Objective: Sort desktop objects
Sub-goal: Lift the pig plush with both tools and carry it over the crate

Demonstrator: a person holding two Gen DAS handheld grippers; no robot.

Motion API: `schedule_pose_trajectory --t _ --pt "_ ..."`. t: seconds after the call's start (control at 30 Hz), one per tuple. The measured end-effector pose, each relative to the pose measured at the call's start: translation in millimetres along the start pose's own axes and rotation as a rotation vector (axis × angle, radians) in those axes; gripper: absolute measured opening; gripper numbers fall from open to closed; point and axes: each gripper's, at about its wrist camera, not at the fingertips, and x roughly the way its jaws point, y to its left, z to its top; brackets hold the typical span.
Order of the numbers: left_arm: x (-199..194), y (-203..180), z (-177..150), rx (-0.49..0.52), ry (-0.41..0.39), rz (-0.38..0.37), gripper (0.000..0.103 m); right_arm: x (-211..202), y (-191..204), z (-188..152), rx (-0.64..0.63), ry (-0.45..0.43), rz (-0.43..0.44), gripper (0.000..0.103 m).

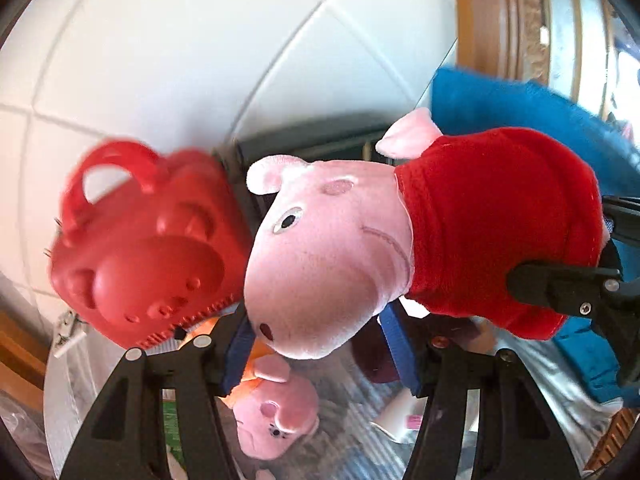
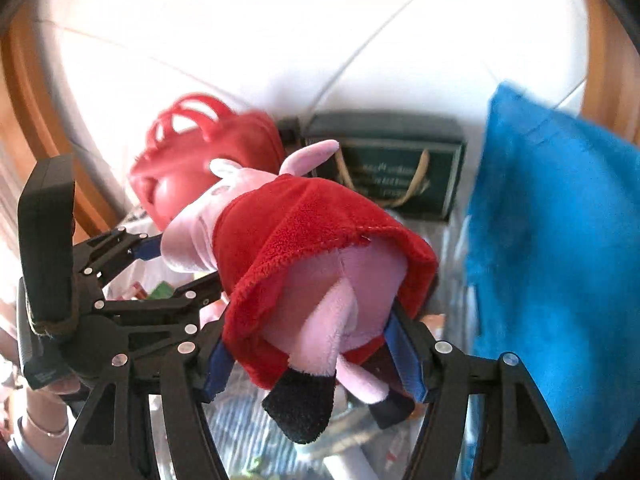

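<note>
Above the glossy surface (image 1: 352, 412): pink pig plush (image 1: 332, 264) lifted clear, snout pinched by left tongs (image 1: 320, 344). Red-skirted rear pinched by right tongs (image 2: 316, 364). Just beside the head, red toy bag (image 1: 144, 248).

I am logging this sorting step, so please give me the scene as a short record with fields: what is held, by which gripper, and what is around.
held object: pink pig plush in red dress
left gripper: shut on the plush's snout end
right gripper: shut on its rear, at the legs
plush position: lifted above the table
nearby: red plastic toy bag, blue cloth, dark green box
</note>
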Motion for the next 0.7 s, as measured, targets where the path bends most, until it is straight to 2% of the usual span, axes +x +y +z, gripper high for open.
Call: schedule_pose_trajectory --t 0.2,0.37,0.53,0.7 --pt "-76 -45 17 0.049 -0.126 -0.038 0.059 -106 7 -19 -0.005 -0.140 -0.075 0.067" --pt "-124 -107 38 0.114 -0.220 -0.111 0.059 -180 -7 -36 0.038 -0.229 -0.155 0.067" --pt "-141 -163 64 0.174 -0.266 -0.200 0.059 -252 -42 -56 0.114 -0.300 -0.255 0.067" --pt "-138 -232 82 0.244 -0.255 -0.283 0.059 -292 -90 -77 0.195 -0.322 -0.333 0.067"
